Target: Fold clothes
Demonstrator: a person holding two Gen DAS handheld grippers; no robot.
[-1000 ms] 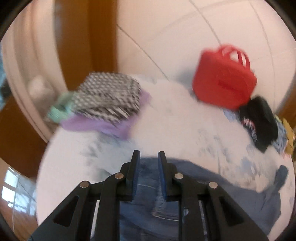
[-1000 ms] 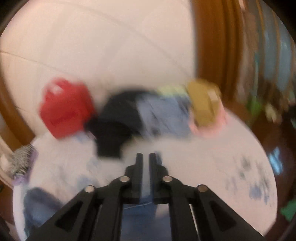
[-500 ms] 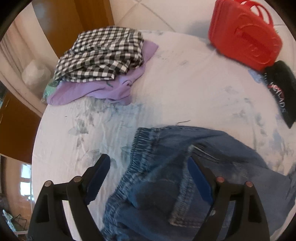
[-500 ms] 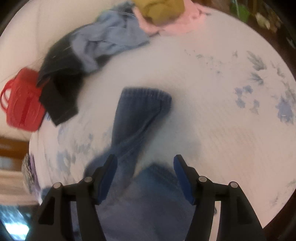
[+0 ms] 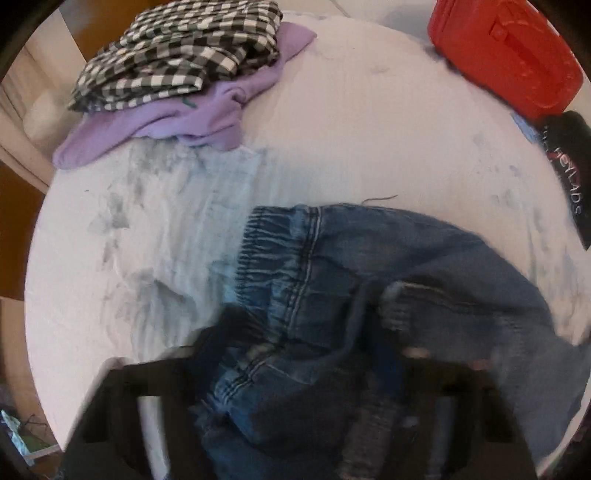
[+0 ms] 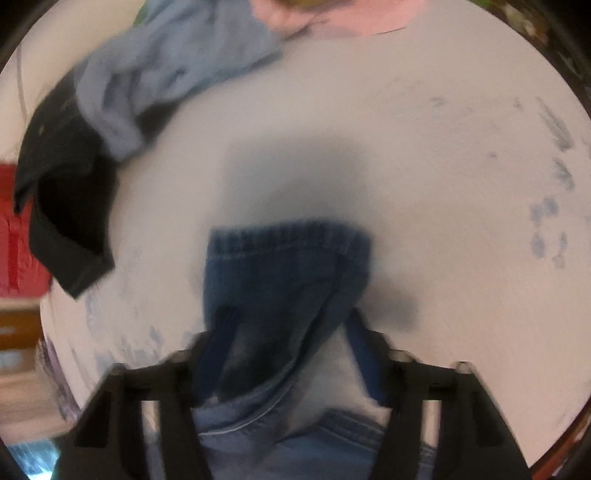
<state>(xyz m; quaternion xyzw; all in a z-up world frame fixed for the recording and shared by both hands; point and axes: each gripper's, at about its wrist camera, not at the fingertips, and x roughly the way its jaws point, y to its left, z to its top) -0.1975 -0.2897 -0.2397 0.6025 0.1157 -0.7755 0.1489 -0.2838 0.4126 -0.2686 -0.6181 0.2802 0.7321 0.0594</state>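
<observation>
Blue jeans (image 5: 369, 266) with an elastic waistband lie crumpled on a round table under a white flowered cloth (image 5: 332, 129). My left gripper (image 5: 314, 347) points steeply down at the waistband. It is blurred, its jaws are closing, and bunched denim fills the gap between the fingers. In the right wrist view a jeans leg with a ribbed hem (image 6: 280, 258) runs between the fingers of my right gripper (image 6: 286, 350). Its jaws are closing too. The denim lies against the left finger (image 6: 214, 354), and white cloth shows beside the right finger (image 6: 360, 347).
A folded checked garment (image 5: 177, 62) sits on a purple one (image 5: 166, 125) at the far left. A red bag (image 5: 506, 55) and a black garment (image 5: 569, 166) lie far right. A light blue garment (image 6: 166, 74), a black one (image 6: 62, 184) and a pink one (image 6: 351, 18) lie beyond the leg.
Both grippers came down toward the table from a higher, more level view. They went from shut to wide open, and now stand around the jeans, the left one narrower than before.
</observation>
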